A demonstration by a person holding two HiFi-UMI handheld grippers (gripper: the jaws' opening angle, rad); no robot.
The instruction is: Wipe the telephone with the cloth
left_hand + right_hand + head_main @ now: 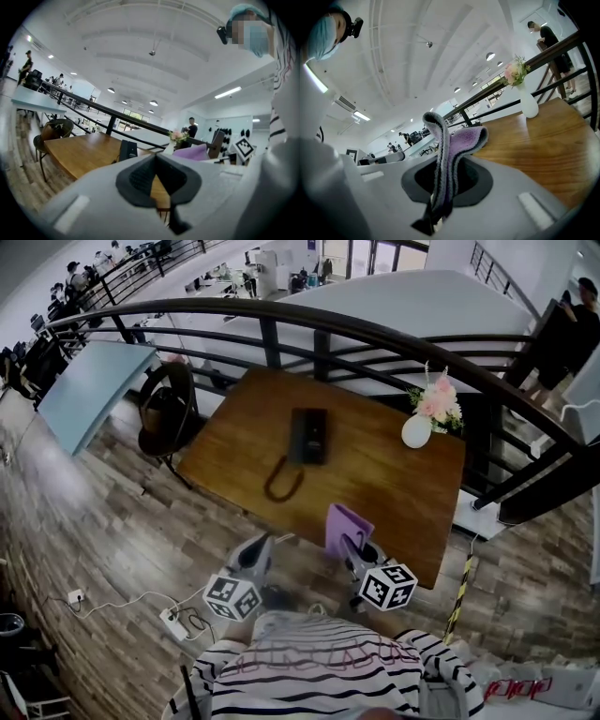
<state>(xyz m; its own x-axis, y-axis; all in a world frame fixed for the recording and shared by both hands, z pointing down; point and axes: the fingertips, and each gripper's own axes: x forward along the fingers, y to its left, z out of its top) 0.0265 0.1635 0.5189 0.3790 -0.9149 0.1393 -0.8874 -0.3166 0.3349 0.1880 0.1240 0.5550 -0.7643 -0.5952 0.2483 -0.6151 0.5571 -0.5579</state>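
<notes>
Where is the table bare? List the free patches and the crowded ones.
Bare wood from the telephone left to the table edge, and between telephone and vase. Crowded: cord in front of the telephone, cloth at the near edge.

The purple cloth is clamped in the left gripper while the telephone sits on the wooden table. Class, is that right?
No. The purple cloth is clamped in the right gripper, as the right gripper view shows; the telephone does sit on the wooden table.

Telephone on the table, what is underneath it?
The telephone lies flat on the bare wooden table, its cord looping toward the near edge. Nothing shows between them; the wood directly beneath it is covered.
</notes>
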